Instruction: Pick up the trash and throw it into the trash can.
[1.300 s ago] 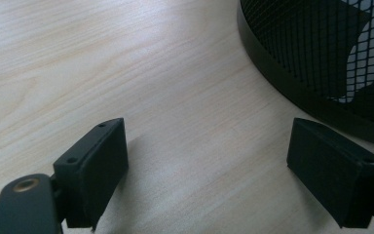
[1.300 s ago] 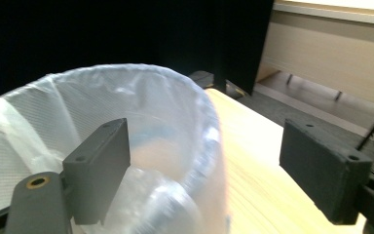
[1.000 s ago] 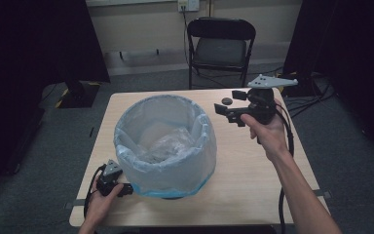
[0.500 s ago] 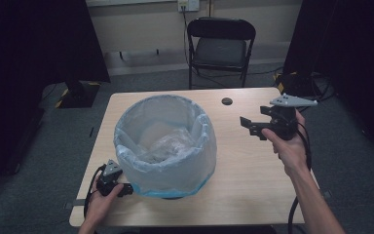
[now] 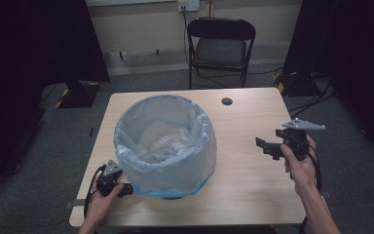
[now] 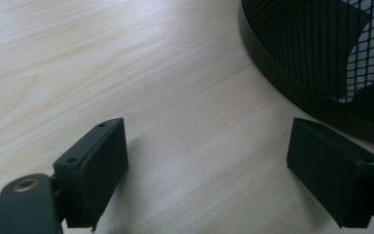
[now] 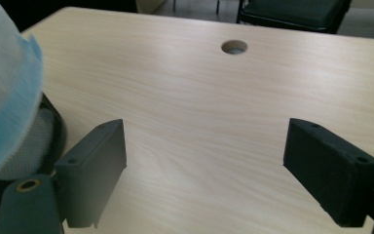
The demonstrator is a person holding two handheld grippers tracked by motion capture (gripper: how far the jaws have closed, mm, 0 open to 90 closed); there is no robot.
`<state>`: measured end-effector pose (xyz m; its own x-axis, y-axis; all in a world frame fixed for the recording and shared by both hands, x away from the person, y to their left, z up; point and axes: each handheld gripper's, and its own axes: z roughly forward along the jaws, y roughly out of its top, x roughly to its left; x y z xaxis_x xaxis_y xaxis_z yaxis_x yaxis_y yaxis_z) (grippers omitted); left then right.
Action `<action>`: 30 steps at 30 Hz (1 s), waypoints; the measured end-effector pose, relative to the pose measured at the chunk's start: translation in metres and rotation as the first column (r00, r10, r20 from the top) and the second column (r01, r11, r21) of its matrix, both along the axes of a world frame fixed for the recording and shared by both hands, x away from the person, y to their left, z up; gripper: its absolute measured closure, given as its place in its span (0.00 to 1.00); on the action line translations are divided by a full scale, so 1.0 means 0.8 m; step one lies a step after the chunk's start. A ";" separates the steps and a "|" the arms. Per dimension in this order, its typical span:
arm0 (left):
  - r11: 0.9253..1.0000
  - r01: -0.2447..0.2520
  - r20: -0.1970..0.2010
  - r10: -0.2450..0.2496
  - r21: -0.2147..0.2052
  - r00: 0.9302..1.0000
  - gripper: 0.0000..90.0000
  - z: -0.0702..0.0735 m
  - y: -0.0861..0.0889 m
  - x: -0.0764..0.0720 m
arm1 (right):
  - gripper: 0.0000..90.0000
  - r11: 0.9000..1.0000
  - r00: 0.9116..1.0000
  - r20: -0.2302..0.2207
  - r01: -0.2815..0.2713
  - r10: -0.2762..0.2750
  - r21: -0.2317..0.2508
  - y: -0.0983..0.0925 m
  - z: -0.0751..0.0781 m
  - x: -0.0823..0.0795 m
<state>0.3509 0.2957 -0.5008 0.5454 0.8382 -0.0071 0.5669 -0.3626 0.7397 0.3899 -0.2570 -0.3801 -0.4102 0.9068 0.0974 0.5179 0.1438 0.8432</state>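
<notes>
A round mesh bin lined with a pale blue plastic bag (image 5: pixel 163 139) stands on the wooden table (image 5: pixel 243 122), left of centre. My left gripper (image 5: pixel 124 190) rests low on the table at the bin's front left, open and empty, its jaws wide apart (image 6: pixel 207 170) beside the bin's black mesh wall (image 6: pixel 321 58). My right gripper (image 5: pixel 265 146) hovers over the table's right side, well clear of the bin. It is open with nothing between its jaws (image 7: pixel 204 170). The bag's blue hem (image 7: pixel 9 97) shows at the left of the right gripper view.
A cable hole (image 5: pixel 227 101) pierces the table near its far edge, also visible as the hole (image 7: pixel 234 47) ahead of the right gripper. A black folding chair (image 5: pixel 220 46) stands behind the table. Cables and dark curtains flank the table.
My right gripper has moved from the far right area near the cable hole toward me and to the right, lower over the table. The left gripper has stayed put.
</notes>
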 end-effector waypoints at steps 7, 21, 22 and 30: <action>1.000 -0.001 0.006 0.001 0.010 1.000 0.16 0.000 0.000 0.000 | 0.17 0.997 0.995 -0.060 0.071 -0.073 -0.037 -0.015 -0.047 -0.006; 1.000 -0.005 0.003 0.005 0.004 1.000 0.16 0.000 0.000 -0.001 | 0.16 0.983 0.974 -0.170 0.129 -0.150 -0.128 -0.039 -0.123 -0.012; 1.000 -0.005 0.003 0.005 0.004 1.000 0.16 0.000 0.000 -0.001 | 0.16 0.981 0.973 -0.172 0.131 -0.155 -0.147 -0.038 -0.129 -0.011; 1.000 -0.004 0.003 0.004 0.004 1.000 0.16 0.000 0.000 -0.001 | 0.16 0.974 0.971 -0.172 0.134 -0.166 -0.184 -0.032 -0.142 -0.010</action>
